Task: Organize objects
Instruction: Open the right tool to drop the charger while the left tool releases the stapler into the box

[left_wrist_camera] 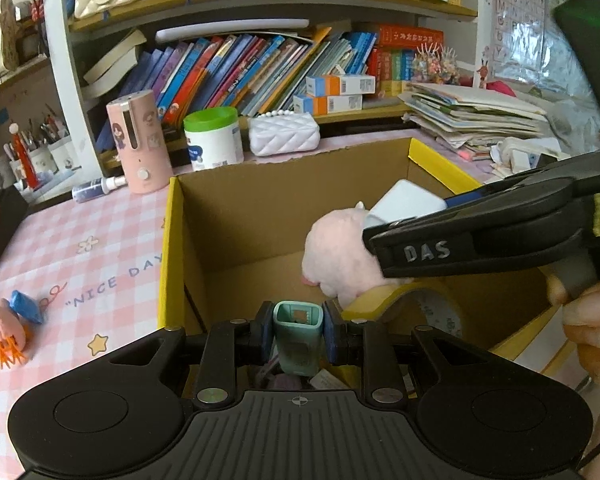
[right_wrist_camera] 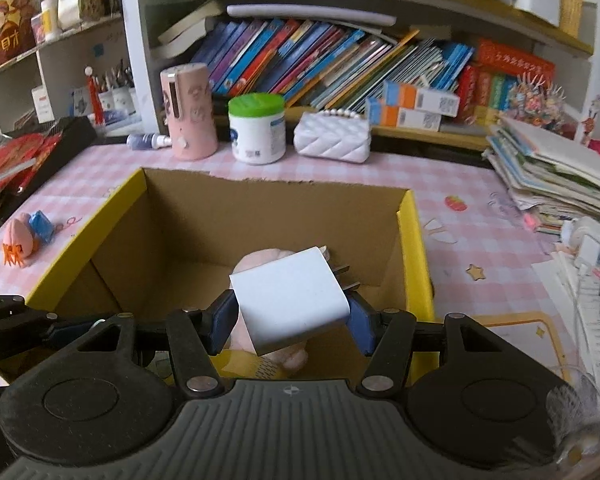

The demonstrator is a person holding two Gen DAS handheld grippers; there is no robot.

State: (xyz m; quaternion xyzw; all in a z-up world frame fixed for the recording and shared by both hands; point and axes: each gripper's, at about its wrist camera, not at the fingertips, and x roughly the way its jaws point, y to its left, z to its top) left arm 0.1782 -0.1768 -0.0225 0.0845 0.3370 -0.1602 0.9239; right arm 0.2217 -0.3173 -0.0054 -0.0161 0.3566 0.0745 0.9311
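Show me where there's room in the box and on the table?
The cardboard box has bare floor at its far left corner; the pink plush toy and yellow tape roll crowd the near right. The pink checkered tablecloth lies bare between the box and the shrimp toy.

The pink plush toy (right_wrist_camera: pixel 256 264) inside the yellow-rimmed cardboard box (right_wrist_camera: pixel 414 240) is largely hidden behind the white square plug adapter (right_wrist_camera: pixel 292 304); the box's near wall is hidden too.

box (right_wrist_camera: pixel 268 216): matt cardboard | charger (right_wrist_camera: pixel 292 304): smooth white plastic | toy (left_wrist_camera: pixel 336 256): fuzzy plush
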